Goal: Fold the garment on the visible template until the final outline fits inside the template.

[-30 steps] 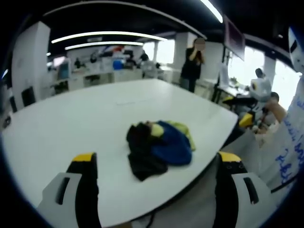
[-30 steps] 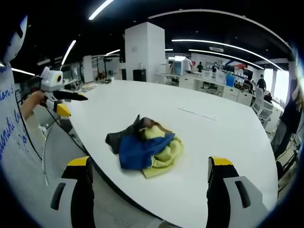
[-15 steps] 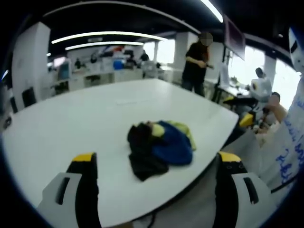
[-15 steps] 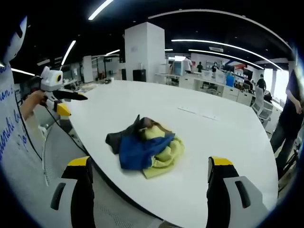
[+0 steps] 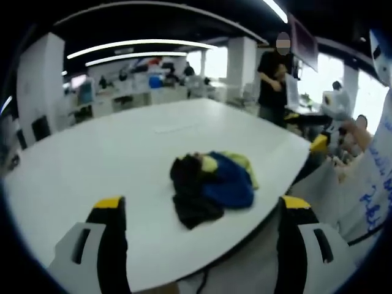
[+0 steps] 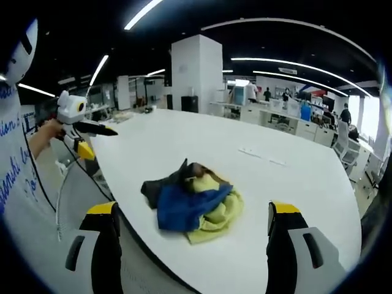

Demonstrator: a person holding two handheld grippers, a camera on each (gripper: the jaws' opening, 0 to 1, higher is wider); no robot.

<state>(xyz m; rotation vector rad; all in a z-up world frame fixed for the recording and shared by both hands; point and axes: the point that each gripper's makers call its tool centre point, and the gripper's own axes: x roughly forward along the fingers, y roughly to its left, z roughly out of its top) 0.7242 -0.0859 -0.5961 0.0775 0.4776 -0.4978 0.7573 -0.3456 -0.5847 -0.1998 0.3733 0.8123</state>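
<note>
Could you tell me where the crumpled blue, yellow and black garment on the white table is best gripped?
Probably the loose black flap of the crumpled blue, yellow and black garment. It sticks out flat toward the white table edge nearest the open right gripper, so come in low from that edge.

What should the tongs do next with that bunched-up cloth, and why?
Probably bring the open right tongs down to the crumpled blue, yellow and black garment and pinch an edge to spread it. It lies in a heap near the edge of the white table, untouched, and both tongs hang short of it.
</note>
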